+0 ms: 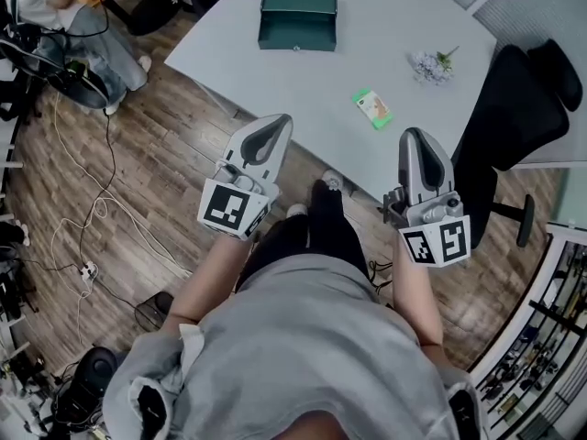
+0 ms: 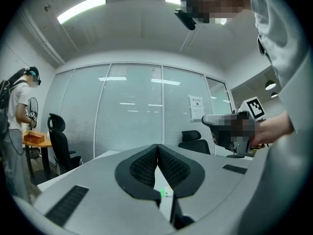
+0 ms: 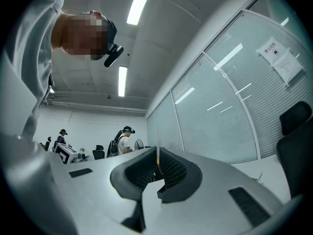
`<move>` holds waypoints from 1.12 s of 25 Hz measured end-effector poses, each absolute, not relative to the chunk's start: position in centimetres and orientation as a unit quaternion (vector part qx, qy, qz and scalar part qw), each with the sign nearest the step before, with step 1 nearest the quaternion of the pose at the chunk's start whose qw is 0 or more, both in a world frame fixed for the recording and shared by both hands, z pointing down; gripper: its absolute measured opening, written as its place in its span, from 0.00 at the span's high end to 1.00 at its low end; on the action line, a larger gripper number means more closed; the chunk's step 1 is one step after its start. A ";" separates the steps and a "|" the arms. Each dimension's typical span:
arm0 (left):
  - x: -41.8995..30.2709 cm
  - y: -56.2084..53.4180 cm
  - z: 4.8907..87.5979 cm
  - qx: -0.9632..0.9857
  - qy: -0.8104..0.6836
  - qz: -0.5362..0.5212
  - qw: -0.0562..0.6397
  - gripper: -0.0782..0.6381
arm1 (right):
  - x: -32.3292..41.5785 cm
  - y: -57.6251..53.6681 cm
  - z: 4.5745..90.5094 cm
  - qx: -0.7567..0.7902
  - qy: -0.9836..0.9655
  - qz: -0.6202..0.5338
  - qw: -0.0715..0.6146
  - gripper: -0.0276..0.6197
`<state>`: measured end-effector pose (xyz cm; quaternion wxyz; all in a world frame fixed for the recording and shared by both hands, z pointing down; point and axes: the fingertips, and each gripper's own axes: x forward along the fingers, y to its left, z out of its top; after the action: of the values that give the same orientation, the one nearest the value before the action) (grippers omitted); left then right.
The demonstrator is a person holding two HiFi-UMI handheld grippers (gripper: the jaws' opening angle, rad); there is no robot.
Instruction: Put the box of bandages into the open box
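The left gripper [image 1: 273,128] was held off the table's [image 1: 394,26] near edge, its jaws pressed together on nothing. The open box [image 1: 298,16], dark green, sat by the far left corner. The box of bandages [image 1: 372,108] lay flat close to the near edge, well apart from it. The right gripper [image 1: 415,140], likewise closed and empty, hovered at that edge near the bandages.

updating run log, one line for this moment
left gripper: shut, empty | right gripper: shut, empty | bandage box: on table, untouched | open box: on table, apart
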<state>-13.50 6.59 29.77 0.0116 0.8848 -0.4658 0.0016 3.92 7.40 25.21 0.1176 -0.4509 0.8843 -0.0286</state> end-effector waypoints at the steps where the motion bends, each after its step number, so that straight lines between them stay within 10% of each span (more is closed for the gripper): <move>1: -13.3 5.9 29.9 0.883 -0.469 0.002 0.011 0.86 | 4.0 6.5 25.3 -0.447 0.886 -0.028 0.118 0.88; 28: -4.9 -14.9 30.2 0.893 -0.450 -0.007 0.010 0.86 | 10.3 -12.8 27.4 -0.468 0.878 -0.036 0.090 0.88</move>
<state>-4.93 -14.89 30.23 0.0098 0.8932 -0.4496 -0.0072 10.29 -12.83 27.40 0.0896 -0.4679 0.8785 -0.0363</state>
